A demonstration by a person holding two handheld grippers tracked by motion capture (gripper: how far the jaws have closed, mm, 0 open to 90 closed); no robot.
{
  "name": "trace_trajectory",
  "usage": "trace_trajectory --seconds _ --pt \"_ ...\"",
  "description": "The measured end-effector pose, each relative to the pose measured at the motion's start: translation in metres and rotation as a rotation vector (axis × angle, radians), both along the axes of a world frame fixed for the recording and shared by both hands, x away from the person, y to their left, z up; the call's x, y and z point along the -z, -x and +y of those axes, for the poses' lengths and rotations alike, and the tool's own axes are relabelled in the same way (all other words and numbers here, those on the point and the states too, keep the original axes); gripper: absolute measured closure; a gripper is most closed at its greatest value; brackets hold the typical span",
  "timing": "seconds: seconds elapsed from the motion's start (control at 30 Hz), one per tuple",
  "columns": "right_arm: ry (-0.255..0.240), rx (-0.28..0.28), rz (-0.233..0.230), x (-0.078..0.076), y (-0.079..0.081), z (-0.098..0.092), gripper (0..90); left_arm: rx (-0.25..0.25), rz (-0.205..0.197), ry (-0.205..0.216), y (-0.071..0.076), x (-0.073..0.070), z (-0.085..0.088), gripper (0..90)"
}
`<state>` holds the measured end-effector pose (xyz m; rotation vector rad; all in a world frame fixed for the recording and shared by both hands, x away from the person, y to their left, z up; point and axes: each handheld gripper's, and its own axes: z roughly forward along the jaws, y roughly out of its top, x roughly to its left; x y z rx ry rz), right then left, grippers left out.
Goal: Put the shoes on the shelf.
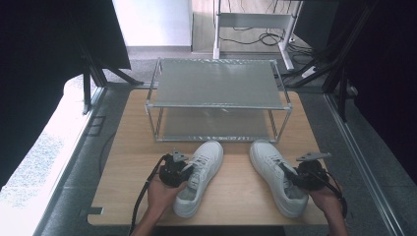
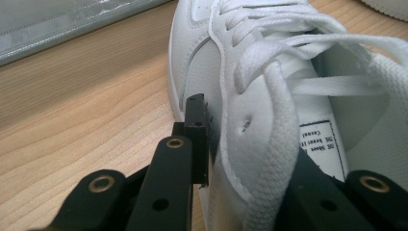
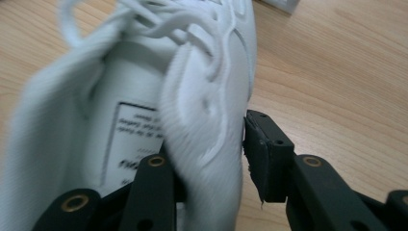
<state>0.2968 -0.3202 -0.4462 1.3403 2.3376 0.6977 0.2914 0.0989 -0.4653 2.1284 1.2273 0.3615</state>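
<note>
Two white lace-up sneakers lie side by side on the wooden table (image 1: 129, 156), toes toward a metal rack. My left gripper (image 1: 187, 173) is shut on the outer side wall of the left sneaker (image 1: 206, 160) near its opening. In the left gripper view, one black jaw presses the outside of that sneaker (image 2: 250, 62) while the other sits inside the left gripper (image 2: 243, 144). My right gripper (image 1: 293, 177) clamps the side wall of the right sneaker (image 1: 268, 164). In the right gripper view, the right gripper (image 3: 207, 154) has the sneaker (image 3: 202, 82) wall between its jaws, slightly blurred.
A two-tier metal rack (image 1: 216, 105) with grey shelves stands at the back of the table, just beyond the toes. Bare wood lies left and right of the shoes. Black frame posts and cables lie on the floor around the table.
</note>
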Motion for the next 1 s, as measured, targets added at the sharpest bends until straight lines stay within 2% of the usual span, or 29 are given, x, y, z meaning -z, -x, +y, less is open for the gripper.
trace_trajectory --seconds 0.1,0.13,0.33,0.4,0.6,0.77,0.83,1.0 --pt "0.059 0.009 0.019 0.004 -0.009 0.004 68.9 0.001 0.001 0.001 0.000 0.000 0.000 79.1" --pt "0.066 0.008 0.030 0.006 -0.012 0.005 69.7 0.000 0.000 0.001 0.000 0.000 0.000 79.0" --pt "0.093 0.012 0.065 0.009 -0.018 0.008 72.3 -0.002 0.000 -0.005 0.000 0.000 -0.001 79.3" --pt "0.087 0.021 0.080 0.010 -0.019 0.007 73.9 -0.003 0.000 -0.004 0.000 0.000 -0.001 79.3" --pt "0.101 0.048 0.093 0.010 -0.021 0.005 84.6 -0.007 -0.004 -0.003 0.001 0.000 -0.001 79.7" --pt "0.065 0.067 0.089 0.011 -0.021 0.001 86.2 -0.019 -0.021 0.010 0.002 0.001 0.000 81.9" --pt "0.037 0.075 0.087 0.011 -0.020 -0.001 86.3 -0.022 -0.025 0.022 0.002 0.001 0.002 82.7" --pt "-0.008 0.085 0.080 0.011 -0.020 -0.005 86.5 -0.029 -0.014 0.080 -0.001 0.002 0.008 83.3"
